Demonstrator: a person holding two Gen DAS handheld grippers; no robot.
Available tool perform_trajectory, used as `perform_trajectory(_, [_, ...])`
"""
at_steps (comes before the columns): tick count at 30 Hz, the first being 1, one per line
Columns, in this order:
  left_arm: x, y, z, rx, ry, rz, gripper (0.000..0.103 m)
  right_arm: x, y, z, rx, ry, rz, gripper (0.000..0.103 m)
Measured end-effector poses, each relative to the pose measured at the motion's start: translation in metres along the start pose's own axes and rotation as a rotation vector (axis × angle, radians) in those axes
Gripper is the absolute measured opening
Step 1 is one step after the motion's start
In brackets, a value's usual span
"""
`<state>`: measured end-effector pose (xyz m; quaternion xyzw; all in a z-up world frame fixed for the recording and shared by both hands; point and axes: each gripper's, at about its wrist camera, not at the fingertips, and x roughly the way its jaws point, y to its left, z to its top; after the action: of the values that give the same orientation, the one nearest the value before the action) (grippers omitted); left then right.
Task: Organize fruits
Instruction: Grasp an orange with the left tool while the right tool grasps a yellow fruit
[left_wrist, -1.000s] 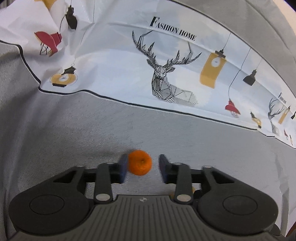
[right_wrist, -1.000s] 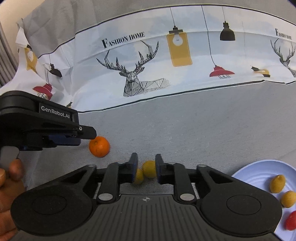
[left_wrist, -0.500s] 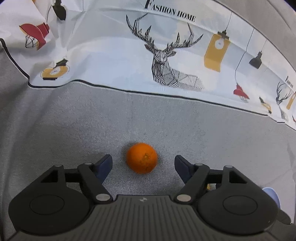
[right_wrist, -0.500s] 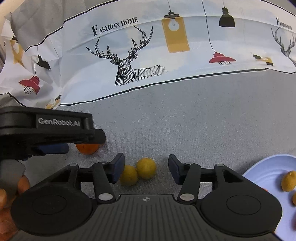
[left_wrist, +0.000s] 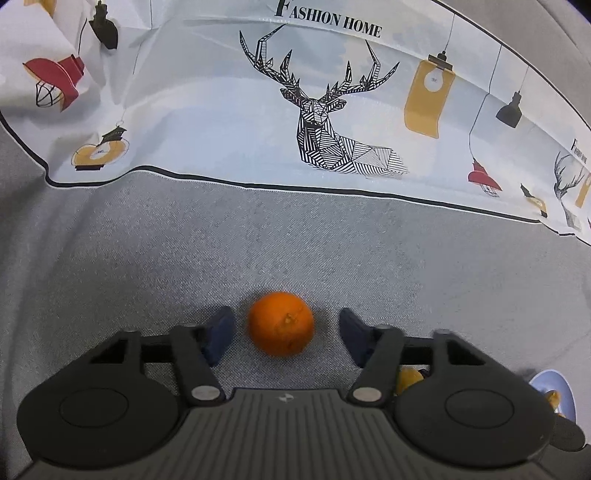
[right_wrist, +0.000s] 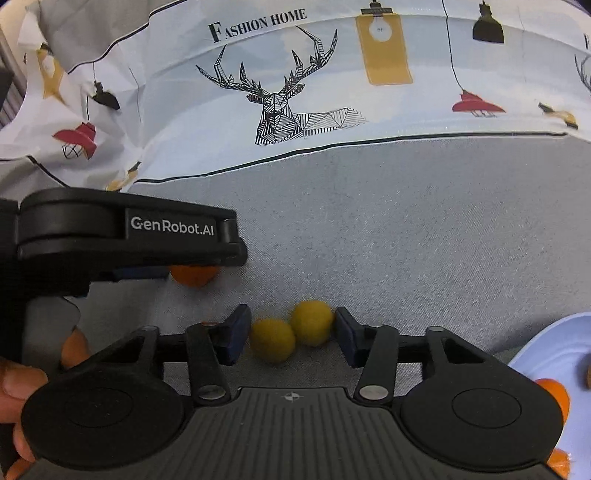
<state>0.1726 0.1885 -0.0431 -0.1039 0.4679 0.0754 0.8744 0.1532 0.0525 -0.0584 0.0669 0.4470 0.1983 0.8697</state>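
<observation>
A small orange lies on the grey cloth between the open fingers of my left gripper, with gaps on both sides. In the right wrist view the left gripper's body covers most of that orange. Two small yellow fruits lie side by side between the open fingers of my right gripper, which stand close to them on both sides. A light blue plate sits at the right with orange fruit on it.
A white printed cloth with deer and lamps rises behind the grey surface. The plate's edge and a yellow fruit show behind the left gripper's right finger. A hand holds the left gripper.
Both grippers opened from nearly closed to wide, then narrowed a little. Both moved forward, so the orange and the two yellow fruits now lie deeper between their fingers.
</observation>
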Motion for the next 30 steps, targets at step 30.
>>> perform_trajectory(30, [-0.008,-0.001,-0.002,0.037,0.124,0.024,0.04,-0.011,-0.003,-0.001,-0.02,0.017,0.005,0.042])
